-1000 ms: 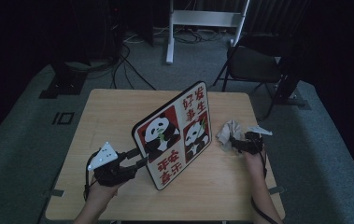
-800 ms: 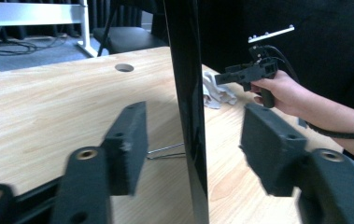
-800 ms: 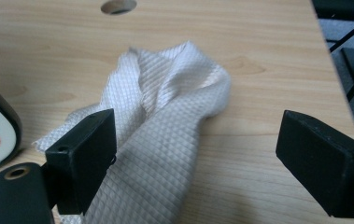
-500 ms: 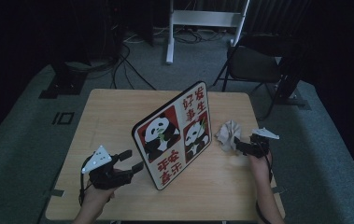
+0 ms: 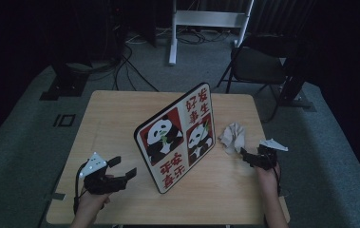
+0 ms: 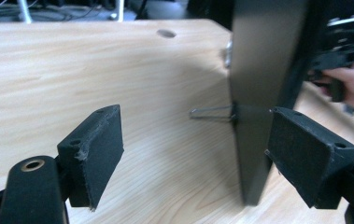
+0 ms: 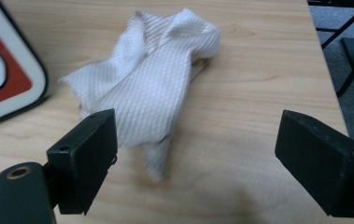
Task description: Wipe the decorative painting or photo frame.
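Note:
A square board (image 5: 180,137) printed with pandas and red characters stands tilted on edge at the middle of the wooden table (image 5: 116,114). In the left gripper view its dark edge (image 6: 258,93) rises ahead, propped by a thin wire leg (image 6: 209,113). My left gripper (image 5: 124,167) (image 6: 198,154) sits just left of the board's near corner; its jaws have just been opening and hold nothing. A crumpled white cloth (image 5: 233,137) (image 7: 151,84) lies right of the board. My right gripper (image 5: 245,158) (image 7: 202,158) is open, just short of the cloth, pointing at it.
The board's rounded corner (image 7: 2,79) shows left of the cloth. A round hole (image 6: 166,33) is cut in the table's far part. A chair (image 5: 258,64) and a white stand (image 5: 206,19) are on the floor beyond the table. The table's right edge (image 7: 324,60) runs close to the cloth.
My left gripper let go of the board's near edge, opened, and drew back toward the near left. My right gripper slid back from the cloth toward the near edge. The board stayed standing.

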Demonstrator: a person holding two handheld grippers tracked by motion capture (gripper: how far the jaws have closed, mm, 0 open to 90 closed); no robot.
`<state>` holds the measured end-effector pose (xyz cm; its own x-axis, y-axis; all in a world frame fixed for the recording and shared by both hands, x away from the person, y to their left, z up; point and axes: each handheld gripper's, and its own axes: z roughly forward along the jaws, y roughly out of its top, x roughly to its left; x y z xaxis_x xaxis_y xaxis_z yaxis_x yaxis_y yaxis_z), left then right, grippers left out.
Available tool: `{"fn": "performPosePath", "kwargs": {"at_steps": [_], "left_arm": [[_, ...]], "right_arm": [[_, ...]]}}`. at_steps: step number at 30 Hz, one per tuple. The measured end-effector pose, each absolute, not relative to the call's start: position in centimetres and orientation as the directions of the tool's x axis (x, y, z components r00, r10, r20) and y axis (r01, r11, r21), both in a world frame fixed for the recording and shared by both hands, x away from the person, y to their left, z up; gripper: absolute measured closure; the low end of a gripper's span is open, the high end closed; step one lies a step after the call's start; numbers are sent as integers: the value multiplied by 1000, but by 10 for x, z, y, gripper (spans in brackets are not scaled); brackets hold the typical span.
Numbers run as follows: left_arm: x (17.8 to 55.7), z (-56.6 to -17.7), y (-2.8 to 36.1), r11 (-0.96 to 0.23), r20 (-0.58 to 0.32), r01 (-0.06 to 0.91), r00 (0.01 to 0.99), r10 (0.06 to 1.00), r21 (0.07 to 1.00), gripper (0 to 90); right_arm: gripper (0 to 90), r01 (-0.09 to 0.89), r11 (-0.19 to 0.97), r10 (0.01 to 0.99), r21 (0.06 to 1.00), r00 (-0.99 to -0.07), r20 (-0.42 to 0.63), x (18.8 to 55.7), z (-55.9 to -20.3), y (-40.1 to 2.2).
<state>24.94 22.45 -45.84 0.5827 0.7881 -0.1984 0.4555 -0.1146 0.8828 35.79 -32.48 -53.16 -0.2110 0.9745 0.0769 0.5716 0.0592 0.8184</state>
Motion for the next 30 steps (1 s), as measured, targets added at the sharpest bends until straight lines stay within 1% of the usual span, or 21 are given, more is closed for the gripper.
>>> {"fn": "performPosePath", "kwargs": {"at_steps": [6,9,12,23,30], "left_arm": [[255,-478,239,-115,-183,499,508,842,859,174],[258,-487,246,-137,-151,517,476,866,845,174],[261,-494,253,-137,-141,534,446,884,834,151],[272,-519,281,-95,-122,614,302,945,784,135],[276,-528,295,-85,-75,642,219,973,762,103]], "right_arm": [[127,574,58,970,817,-225,89,343,-537,-322],[127,575,60,968,816,-234,93,336,-540,-319],[127,578,65,966,813,-240,93,331,-542,-317],[126,584,77,966,808,-246,86,316,-545,-316],[125,583,66,972,810,-222,80,306,-545,-321]]}}
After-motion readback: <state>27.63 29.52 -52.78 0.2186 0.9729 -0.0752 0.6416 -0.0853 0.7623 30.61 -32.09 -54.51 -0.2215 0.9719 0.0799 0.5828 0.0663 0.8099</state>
